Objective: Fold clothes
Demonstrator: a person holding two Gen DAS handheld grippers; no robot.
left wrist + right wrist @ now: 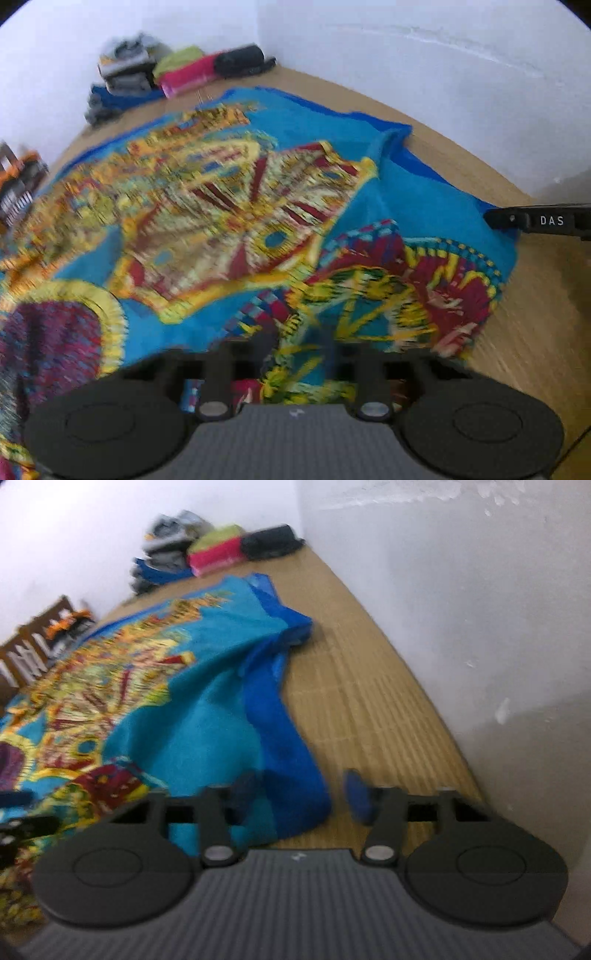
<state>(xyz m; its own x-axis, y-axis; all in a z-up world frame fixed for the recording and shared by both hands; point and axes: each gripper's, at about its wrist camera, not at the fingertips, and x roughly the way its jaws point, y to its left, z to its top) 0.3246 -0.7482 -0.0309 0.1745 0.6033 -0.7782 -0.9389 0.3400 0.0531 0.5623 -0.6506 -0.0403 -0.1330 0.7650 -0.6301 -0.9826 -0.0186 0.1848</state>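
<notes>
A large cloth (229, 206) lies spread on a straw-coloured mat (535, 332). It is bright blue with yellow, red and purple patterns. My left gripper (299, 343) is at the cloth's near edge, its dark fingers close together with a raised fold of the patterned cloth pinched between them; the view is blurred. In the right wrist view the cloth's plain blue hem (288, 746) runs down between the pads of my right gripper (300, 794). These pads stand apart, and the right pad (356, 799) is over bare mat, clear of the cloth. One right gripper finger (535, 220) shows at the cloth's right edge.
Stacks of folded clothes (177, 70) sit in the far corner against the white walls (461, 609). A wooden rack with orange and dark items (40, 642) stands at the far left. Bare mat (369, 701) runs between the cloth and the right wall.
</notes>
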